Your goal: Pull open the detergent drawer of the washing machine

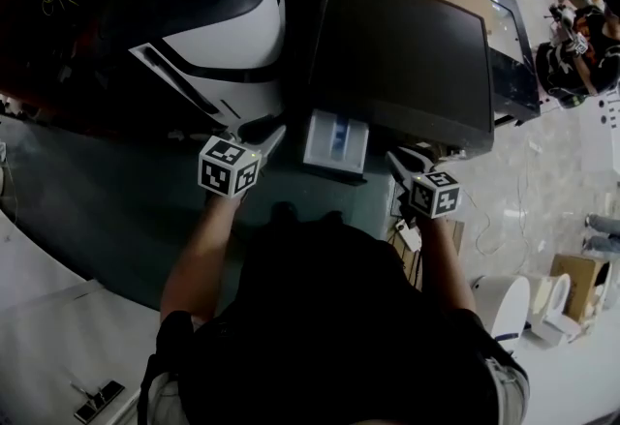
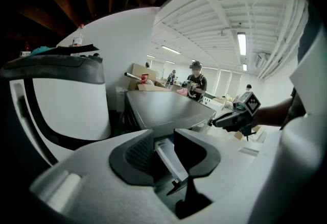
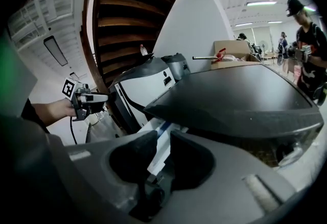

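Head view, detergent drawer (image 1: 336, 140): a white tray with a blue insert. It sticks out of the front of the dark-topped washing machine (image 1: 407, 55) at its left corner, so I judge it already pulled at least part way.
Drawer's long axis: it runs straight out from the machine front toward the person.
Left gripper (image 1: 273, 137): just beside the drawer's left edge and not touching it. Its jaws stand partly apart with nothing in them.
Right gripper (image 1: 399, 162): just off the drawer's right corner and also clear of it. Its jaws leave a narrower gap and are empty.
Nearer hand: the two flank the tray about evenly, and I cannot call one closer.
Coming move: any further pull would have to run along that axis, toward the person.
Left gripper view: the drawer's pale side wall shows slantwise through the jaw gap, and the other gripper hangs off to the right.
Right gripper view: the blue strip shows through its gap, which the left gripper view lacks.
Only the head view: both grippers shown apart from the tray.
Neighbour: a white-and-black appliance (image 1: 223, 26) stands to the left of the washing machine.
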The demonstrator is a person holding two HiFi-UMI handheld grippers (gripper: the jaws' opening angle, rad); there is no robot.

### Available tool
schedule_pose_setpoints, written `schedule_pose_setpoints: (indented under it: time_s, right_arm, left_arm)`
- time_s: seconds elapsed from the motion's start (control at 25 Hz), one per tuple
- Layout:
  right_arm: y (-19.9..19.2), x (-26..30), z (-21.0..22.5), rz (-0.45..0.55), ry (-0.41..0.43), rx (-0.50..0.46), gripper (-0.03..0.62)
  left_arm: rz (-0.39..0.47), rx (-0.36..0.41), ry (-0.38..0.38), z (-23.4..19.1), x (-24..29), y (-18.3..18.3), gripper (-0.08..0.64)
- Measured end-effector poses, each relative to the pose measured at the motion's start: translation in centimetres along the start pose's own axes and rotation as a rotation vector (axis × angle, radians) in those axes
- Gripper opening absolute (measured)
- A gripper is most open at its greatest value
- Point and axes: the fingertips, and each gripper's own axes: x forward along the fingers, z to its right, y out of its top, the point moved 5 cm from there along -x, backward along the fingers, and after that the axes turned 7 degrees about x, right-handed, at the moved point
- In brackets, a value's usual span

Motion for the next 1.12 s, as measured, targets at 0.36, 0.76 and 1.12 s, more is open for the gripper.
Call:
schedule_pose_setpoints:
  time_s: [0.36,0.76,1.12]
  right_arm:
    - [6.9,3.4,-5.3,0.089,-0.007,-0.021,0.083]
    - [10.7,2.8,-12.7,0.246,-0.002,-0.038,0.083]
    - [16.0,-0.5,-9.8,0.325,-0.011,-0.094,0.057]
  left_arm:
    - [0.115,0.063,-0.068,-4.9,-2.8,5.7,0.092]
    - [0.187,0.038,-0.147,-5.6,-2.2,7.6,0.055]
    - [0.16,0.178,-0.067,-5.6,-1.7,13.5,0.024]
